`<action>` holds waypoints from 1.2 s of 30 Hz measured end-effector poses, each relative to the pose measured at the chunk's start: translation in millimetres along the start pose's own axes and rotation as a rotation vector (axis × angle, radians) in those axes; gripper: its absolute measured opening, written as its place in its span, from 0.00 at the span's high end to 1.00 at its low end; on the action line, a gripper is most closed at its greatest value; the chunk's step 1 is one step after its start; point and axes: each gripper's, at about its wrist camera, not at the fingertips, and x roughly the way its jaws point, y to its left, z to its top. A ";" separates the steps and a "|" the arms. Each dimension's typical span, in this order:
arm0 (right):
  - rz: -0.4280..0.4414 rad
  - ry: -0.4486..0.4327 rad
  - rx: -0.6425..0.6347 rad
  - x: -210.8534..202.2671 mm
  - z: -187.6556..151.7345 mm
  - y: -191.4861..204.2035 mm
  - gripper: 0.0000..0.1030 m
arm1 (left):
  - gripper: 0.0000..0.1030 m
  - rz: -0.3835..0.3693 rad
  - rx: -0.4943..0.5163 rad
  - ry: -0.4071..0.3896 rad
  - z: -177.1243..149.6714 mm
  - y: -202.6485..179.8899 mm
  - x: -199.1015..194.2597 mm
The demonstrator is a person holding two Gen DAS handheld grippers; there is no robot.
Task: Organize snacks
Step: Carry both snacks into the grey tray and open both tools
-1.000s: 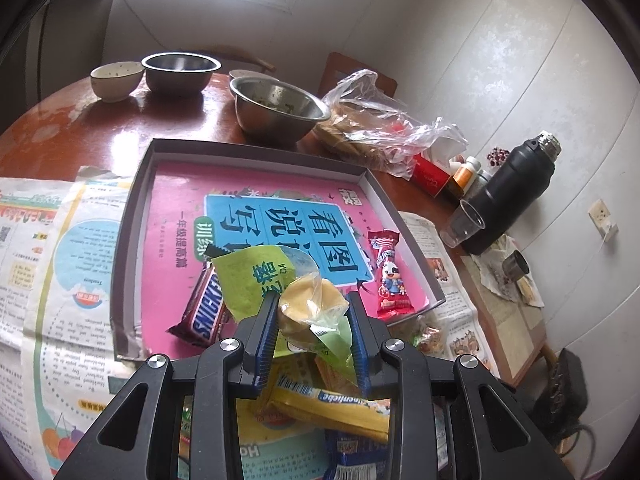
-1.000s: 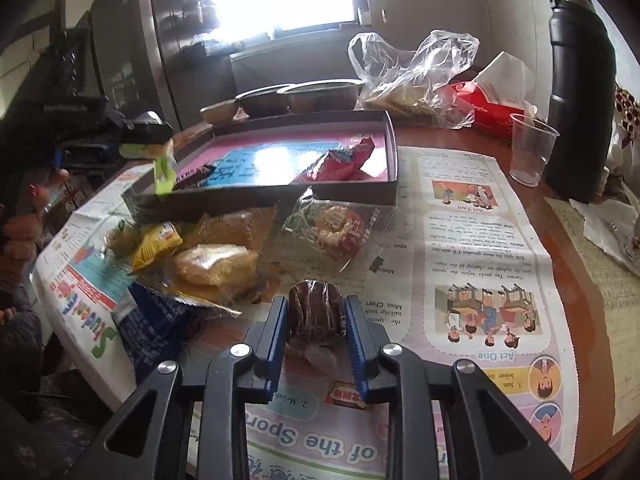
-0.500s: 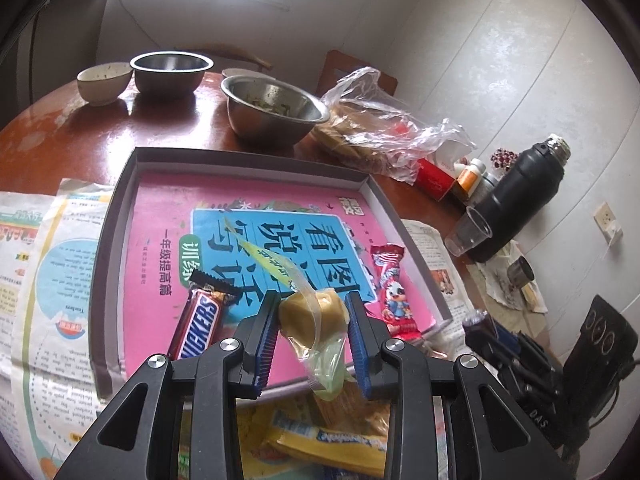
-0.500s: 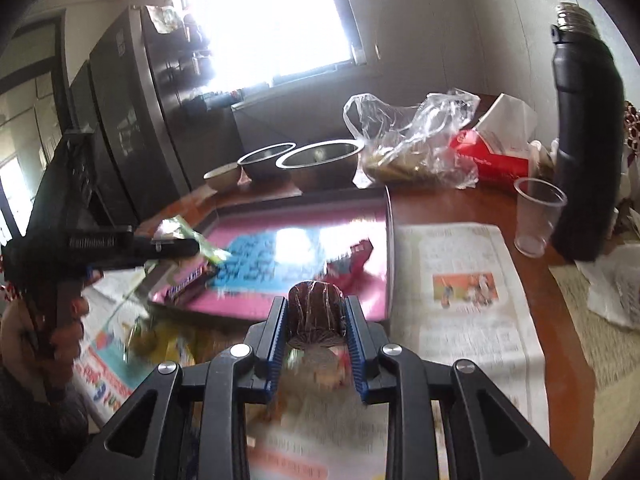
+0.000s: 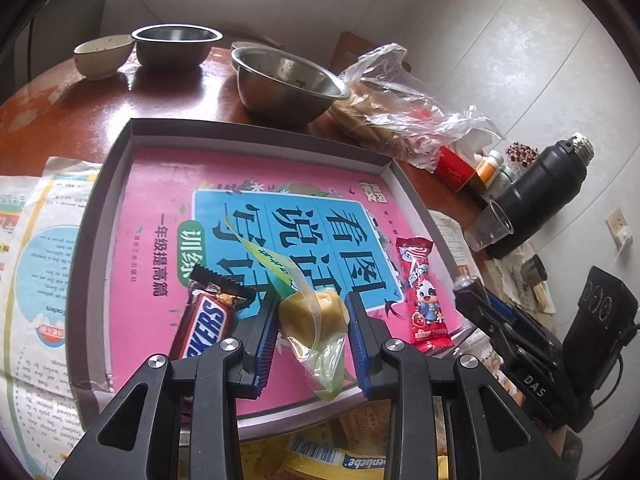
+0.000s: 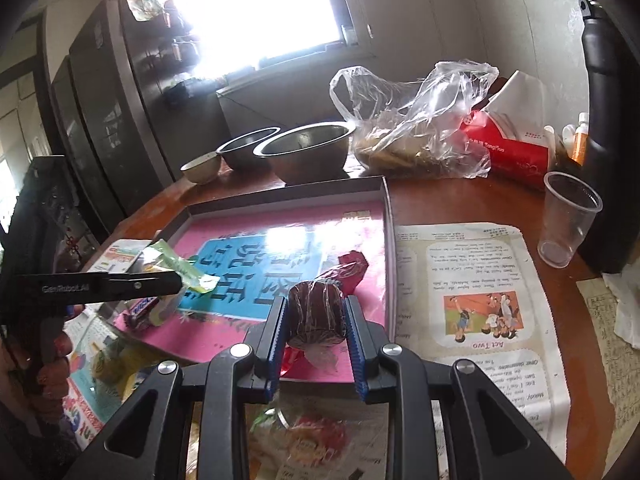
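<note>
Left wrist view: the left gripper, low in the frame's centre, is clamped on a pale yellow cake in a clear green-edged plastic wrapper. The wrapper's long axis runs from a green tail at lower centre up-left to a thin twisted end over the tray. Under it lies the shallow grey cardboard tray lined with a pink and blue printed sheet. Inside, a brown Snickers bar lies left of the fingers, its long axis tilted up-right, and a red strawberry-print snack stick lies right of them, nearly vertical in the frame. The right gripper enters from the lower right. A second earlier the cake hung over the tray's near edge with loose snacks below; now it hangs above the tray's floor, and the tray fills more of the frame.

Right wrist view: the right gripper, at lower centre, is pressed shut on a dark brown round cake in clear wrap, its cylinder axis pointing away from the camera, over the tray's near right corner. A second earlier it hovered above the printed newspaper, short of the tray.
</note>
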 end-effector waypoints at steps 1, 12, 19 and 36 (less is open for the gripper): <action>-0.007 0.004 -0.001 1.3 0.1 0.2 0.72 | 0.67 -0.005 0.000 0.004 -0.4 -0.4 1.4; -0.039 0.048 0.004 16.9 -0.8 0.3 0.72 | 0.67 -0.005 0.004 0.029 -4.7 -0.5 8.2; -0.046 0.043 0.011 14.3 -1.3 0.3 0.72 | 0.67 0.006 -0.001 0.034 -5.4 0.9 8.6; -0.043 0.029 0.036 5.2 -2.3 -0.4 0.63 | 0.54 0.037 -0.009 0.020 -8.0 7.7 -1.1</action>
